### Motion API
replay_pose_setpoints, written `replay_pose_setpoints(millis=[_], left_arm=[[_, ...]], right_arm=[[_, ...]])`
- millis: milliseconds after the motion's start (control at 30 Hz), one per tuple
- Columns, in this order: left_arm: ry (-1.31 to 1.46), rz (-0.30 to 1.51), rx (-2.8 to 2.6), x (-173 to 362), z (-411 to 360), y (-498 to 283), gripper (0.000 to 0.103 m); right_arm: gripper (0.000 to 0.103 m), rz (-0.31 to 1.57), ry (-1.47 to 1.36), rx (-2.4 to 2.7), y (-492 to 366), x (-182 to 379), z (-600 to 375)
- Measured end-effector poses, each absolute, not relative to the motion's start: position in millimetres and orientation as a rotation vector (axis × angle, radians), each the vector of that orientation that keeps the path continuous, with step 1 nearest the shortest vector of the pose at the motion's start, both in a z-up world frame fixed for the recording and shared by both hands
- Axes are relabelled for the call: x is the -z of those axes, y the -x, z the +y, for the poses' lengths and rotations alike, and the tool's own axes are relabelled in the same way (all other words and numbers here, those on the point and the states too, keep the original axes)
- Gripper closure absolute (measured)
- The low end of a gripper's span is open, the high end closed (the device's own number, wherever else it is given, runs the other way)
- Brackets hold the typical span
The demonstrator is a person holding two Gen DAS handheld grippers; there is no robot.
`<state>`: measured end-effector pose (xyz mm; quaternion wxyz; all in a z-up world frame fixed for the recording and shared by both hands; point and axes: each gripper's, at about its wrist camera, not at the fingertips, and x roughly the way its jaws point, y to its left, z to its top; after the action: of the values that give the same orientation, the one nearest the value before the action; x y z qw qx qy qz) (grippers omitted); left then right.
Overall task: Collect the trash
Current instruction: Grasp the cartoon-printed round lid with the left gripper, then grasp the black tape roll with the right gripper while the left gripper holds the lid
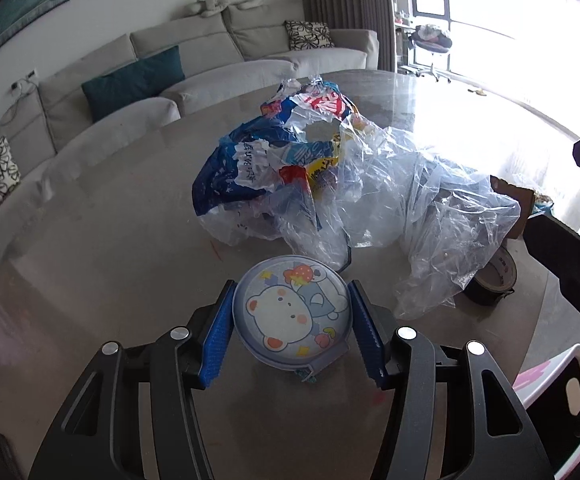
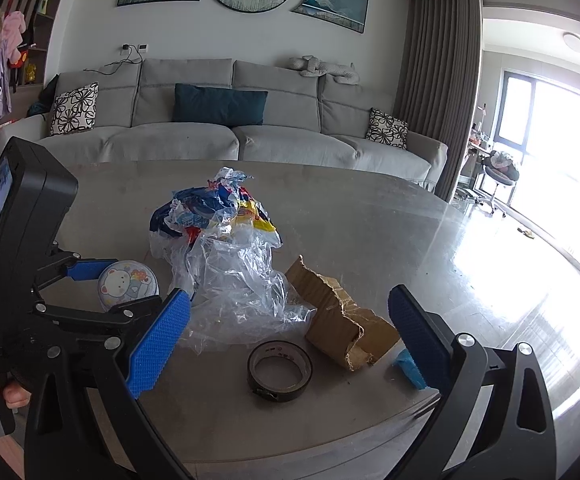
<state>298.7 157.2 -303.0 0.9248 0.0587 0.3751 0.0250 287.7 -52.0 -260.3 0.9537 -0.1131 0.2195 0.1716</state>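
Blue pads at the round tin; every other piece of trash is uncollected.

Left wrist view: your left gripper point(image 1: 290, 320) has its blue pads point(image 1: 218, 344) against both sides of the round cartoon-bear tin point(image 1: 291, 318), which sits on the grey table point(image 1: 110, 280); judged a grip, though not lifted. Beyond it lie the crumpled printed wrapper point(image 1: 266, 160) and clear plastic film point(image 1: 429, 208), touching each other. Right wrist view: your right gripper point(image 2: 290, 336) stands wide open, holding nothing, above the tape roll point(image 2: 280, 370). Torn cardboard point(image 2: 337, 312) lies just beside the film, and a small blue scrap point(image 2: 407, 366) near the table edge. No bin is in view. Judgement: collection barely begun; wrapper, film, cardboard, tape and scrap remain.
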Motion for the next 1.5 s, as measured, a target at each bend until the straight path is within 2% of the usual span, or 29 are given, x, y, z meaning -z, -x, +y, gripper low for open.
replay_pose_setpoints(millis=[400, 1033, 1233, 1267, 1300, 1333, 1367, 1400, 1500], left_arm=[[-0.039, 0.655, -0.057, 253, 174, -270, 0.047], [-0.062, 0.665, -0.037, 259, 168, -269, 0.047], [-0.063, 0.672, -0.034, 261, 169, -272, 0.047], [-0.06, 0.676, -0.032, 261, 169, -273, 0.047], [-0.059, 0.677, -0.032, 262, 170, -273, 0.047], [-0.06, 0.678, -0.032, 262, 169, -274, 0.047], [-0.06, 0.678, -0.031, 262, 169, -274, 0.047], [-0.061, 0.676, -0.03, 262, 169, -274, 0.047], [-0.066, 0.669, -0.032, 261, 169, -274, 0.047]], right_arm=[[0.005, 0.51, 0.195, -0.346, -282, 279, -54], [0.005, 0.655, 0.151, -0.382, -307, 332, -48], [0.007, 0.638, 0.117, -0.399, -307, 335, -51], [0.008, 0.636, 0.117, -0.402, -307, 335, -51], [0.015, 0.634, 0.117, -0.405, -307, 334, -51], [0.028, 0.63, 0.118, -0.404, -308, 332, -51], [0.036, 0.625, 0.12, -0.405, -308, 331, -52], [0.051, 0.624, 0.122, -0.408, -308, 330, -51], [0.053, 0.627, 0.131, -0.403, -309, 328, -49]])
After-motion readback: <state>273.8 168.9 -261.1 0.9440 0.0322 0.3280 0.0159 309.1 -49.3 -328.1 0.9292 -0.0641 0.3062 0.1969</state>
